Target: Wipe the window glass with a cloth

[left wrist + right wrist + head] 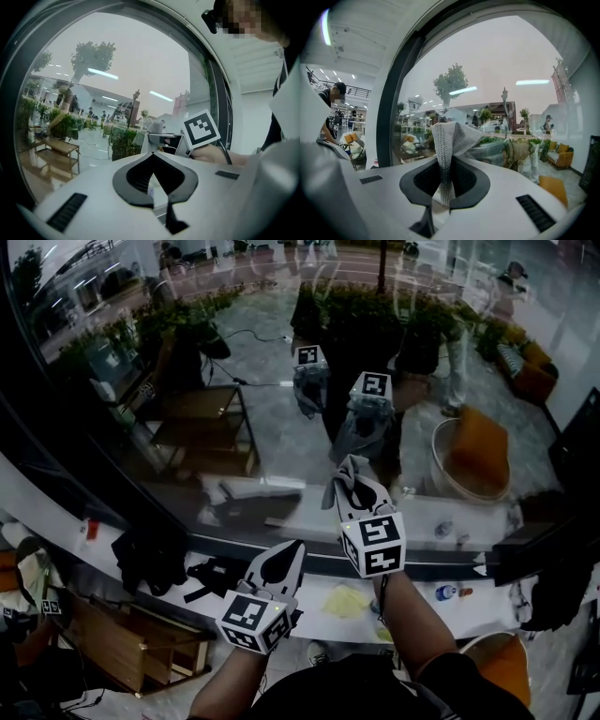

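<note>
The window glass [272, 418] fills the upper half of the head view and carries reflections of both grippers. My right gripper [354, 486] is shut on a grey knitted cloth [347, 471], whose tip meets its own reflection on the pane. In the right gripper view the cloth [451, 137] stands up from between the jaws of the right gripper [449, 161] in front of the glass [501, 70]. My left gripper [281, 563] sits lower and to the left, shut and empty. In its own view the left gripper [152, 159] faces the glass [131, 70], with the right gripper's marker cube [202, 129] beside it.
A dark curved window frame [89, 451] runs along the left, seen as a dark bar [393, 108] in the right gripper view. Below the pane lie a white ledge [431, 521], a wooden bench [122, 643], a bottle [446, 592] and dark bags [150, 559].
</note>
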Tool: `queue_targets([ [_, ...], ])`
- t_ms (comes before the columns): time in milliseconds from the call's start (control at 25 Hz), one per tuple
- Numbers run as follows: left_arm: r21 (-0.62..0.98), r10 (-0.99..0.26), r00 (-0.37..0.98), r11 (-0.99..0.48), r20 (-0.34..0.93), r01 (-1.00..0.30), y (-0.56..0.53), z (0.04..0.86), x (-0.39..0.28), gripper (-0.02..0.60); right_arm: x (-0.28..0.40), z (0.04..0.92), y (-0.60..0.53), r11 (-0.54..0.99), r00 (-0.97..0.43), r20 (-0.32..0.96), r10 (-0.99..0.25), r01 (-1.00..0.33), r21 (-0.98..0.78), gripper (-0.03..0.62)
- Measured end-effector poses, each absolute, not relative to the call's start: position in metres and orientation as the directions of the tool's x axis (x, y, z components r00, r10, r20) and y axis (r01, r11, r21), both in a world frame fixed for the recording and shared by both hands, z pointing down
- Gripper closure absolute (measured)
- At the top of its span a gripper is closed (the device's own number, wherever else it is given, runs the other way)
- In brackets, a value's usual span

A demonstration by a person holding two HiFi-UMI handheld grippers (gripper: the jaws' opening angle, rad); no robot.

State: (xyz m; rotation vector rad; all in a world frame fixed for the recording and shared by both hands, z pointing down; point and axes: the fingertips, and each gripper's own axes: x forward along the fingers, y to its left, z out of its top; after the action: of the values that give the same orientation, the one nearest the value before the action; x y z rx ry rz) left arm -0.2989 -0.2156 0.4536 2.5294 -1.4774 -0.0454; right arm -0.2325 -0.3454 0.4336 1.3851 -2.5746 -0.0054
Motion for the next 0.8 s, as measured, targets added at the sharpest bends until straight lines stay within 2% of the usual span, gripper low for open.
queue_targets([
  [320,0.189,-0.855,0.517,-0.500,0.051,-0.845,-0.217,0.439,-0.290,0.574,-0.234,0.399,-0.331,0.564,-0.549,0.134,-0.825,-0.813,0.142,0.542],
  [800,0.122,-0.824,0.563,-0.566,-0.060,-0.815,-0.239,0.384,-0.270,0.574,-0.213,0.314,-0.334,0.499,-0.508,0.000,-0.861,-0.847,0.182,0.542],
])
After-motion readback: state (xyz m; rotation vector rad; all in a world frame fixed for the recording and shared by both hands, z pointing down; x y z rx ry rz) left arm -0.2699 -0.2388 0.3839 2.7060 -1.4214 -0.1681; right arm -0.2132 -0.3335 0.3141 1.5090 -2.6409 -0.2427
